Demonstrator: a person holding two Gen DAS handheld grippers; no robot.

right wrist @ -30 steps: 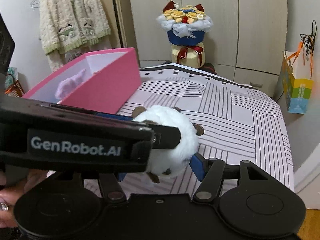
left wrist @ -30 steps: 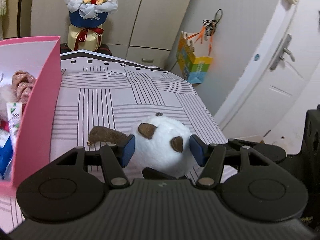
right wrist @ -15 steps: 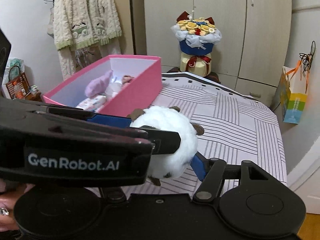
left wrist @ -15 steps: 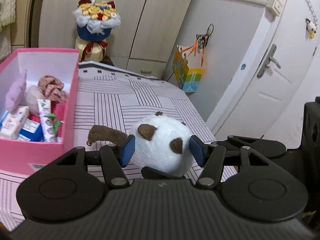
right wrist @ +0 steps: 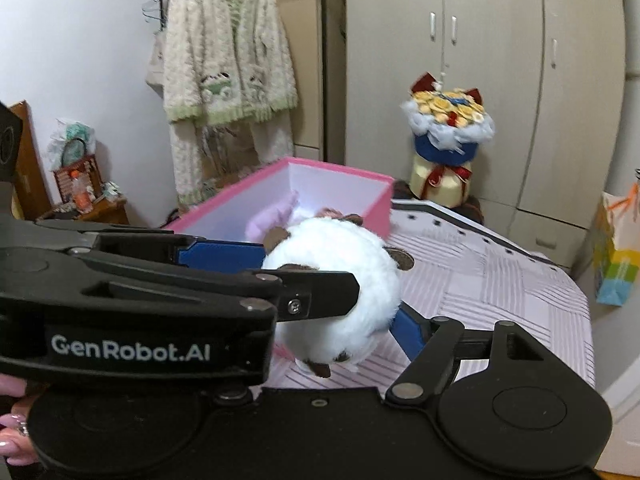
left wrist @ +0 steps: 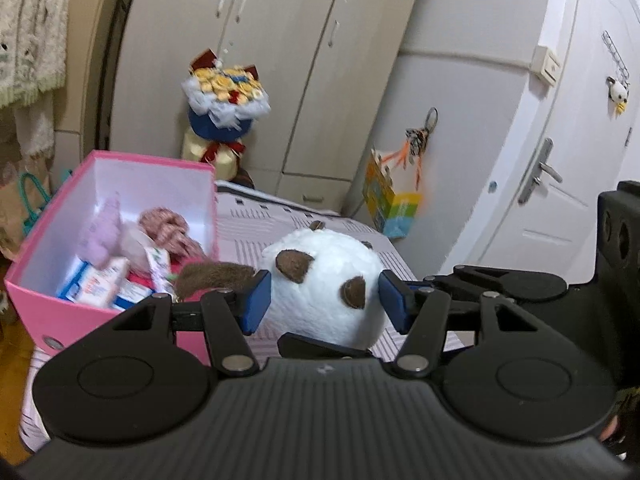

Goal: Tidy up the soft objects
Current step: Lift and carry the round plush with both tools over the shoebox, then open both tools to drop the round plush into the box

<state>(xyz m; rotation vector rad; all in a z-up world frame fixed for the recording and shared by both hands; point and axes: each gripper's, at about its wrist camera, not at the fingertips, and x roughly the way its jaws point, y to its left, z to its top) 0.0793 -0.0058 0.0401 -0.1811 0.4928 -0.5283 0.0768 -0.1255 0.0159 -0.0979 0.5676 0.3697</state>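
A round white plush toy (left wrist: 324,280) with brown ears and a brown tail sits between the blue pads of my left gripper (left wrist: 323,300), which is shut on it and holds it above the striped bed. In the right wrist view the same toy (right wrist: 340,280) also lies between my right gripper's blue pads (right wrist: 408,336), with the left gripper crossing in front. The open pink box (left wrist: 108,320) stands to the left and holds soft items and small packets. It also shows in the right wrist view (right wrist: 376,200).
A striped bedspread (right wrist: 500,280) covers the bed under the toy. A flower bouquet (left wrist: 226,116) stands at the bed's far end before wardrobe doors. A colourful gift bag (left wrist: 390,204) hangs at the right near a white door. A knitted cardigan (right wrist: 228,64) hangs on the wall.
Both grippers have lifted with the toy held between them. The pink box now lies lower and further off, so its inside shows.
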